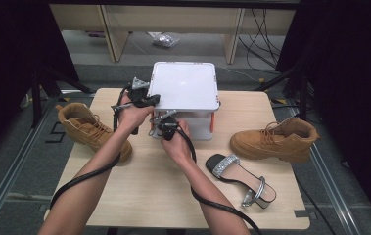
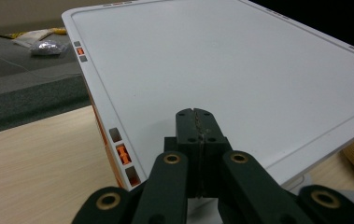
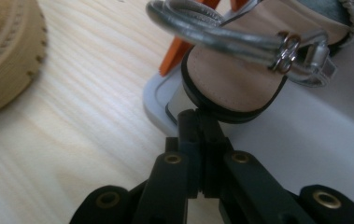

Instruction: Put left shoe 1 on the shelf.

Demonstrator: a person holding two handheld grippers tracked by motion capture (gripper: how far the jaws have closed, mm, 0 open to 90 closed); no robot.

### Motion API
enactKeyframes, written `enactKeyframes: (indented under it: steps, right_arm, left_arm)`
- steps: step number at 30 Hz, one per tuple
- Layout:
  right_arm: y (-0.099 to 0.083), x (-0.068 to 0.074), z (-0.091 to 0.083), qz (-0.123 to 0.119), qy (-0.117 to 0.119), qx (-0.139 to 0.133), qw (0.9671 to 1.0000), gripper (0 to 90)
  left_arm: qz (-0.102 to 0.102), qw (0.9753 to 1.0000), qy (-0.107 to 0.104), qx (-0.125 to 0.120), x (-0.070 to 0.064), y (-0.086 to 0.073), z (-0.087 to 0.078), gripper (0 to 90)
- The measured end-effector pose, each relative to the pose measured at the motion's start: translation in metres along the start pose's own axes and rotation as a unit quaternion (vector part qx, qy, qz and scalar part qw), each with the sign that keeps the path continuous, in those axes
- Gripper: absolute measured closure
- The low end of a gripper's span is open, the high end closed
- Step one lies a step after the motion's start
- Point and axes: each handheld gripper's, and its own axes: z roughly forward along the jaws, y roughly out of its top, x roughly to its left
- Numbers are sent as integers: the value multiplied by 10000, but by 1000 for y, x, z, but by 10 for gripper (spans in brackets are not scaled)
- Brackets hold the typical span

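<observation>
White box (image 1: 185, 85), lid (image 2: 235, 70) flat on top, orange latches (image 2: 123, 154) along its edge; standing at the far middle of a wooden table (image 1: 149, 196). Left of the box: tan boot (image 1: 92, 129), toe toward the near side. Right of the box: second tan boot (image 1: 273, 139), toe toward the box. Near right of the box: silver-strapped sandal (image 1: 239, 178) flat on the table, well apart from both tools. At the box's near left corner: left gripper (image 1: 151, 99) (image 2: 197, 114), jaws pressed together over the lid with nothing seen between them. At the box's near face: right gripper (image 1: 168, 122) (image 3: 198, 114), jaws drawn together, tip against the black sole rim of another sandal (image 3: 230, 74) (whether any of that rim is nipped, cannot tell). That sandal lying on a white surface at the box's base beside an orange latch (image 3: 177, 51); heel end and silver ankle strap nearest the jaws, long axis running away from them.
</observation>
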Motion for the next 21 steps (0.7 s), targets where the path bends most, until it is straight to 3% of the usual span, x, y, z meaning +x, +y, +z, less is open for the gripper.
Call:
enactKeyframes:
  steps: [7,9,12,16,19,21]
  right_arm:
    - [-2,1,-1,-18,-25,-43,10000,859]
    - [-3,3,-7,104,85,9,9999,820]
    - [-7,5,-21,-93,87,120,9998,767]
    - [-18,3,-45,-85,154,232,9996,690]
    - [-30,-2,-62,17,378,412,9984,644]
    - [-39,-9,-72,-29,327,537,9980,620]
  left_arm:
    - [-9,10000,-6,-19,0,-1,0,896]
    - [-4,10000,-9,-11,0,0,0,896]
    - [-3,10000,-8,-8,0,0,0,896]
    - [-13,10000,7,1,0,0,0,896]
    - [-48,10000,-15,2,1,0,0,896]
    - [-13,10000,-2,-7,0,1,1,896]
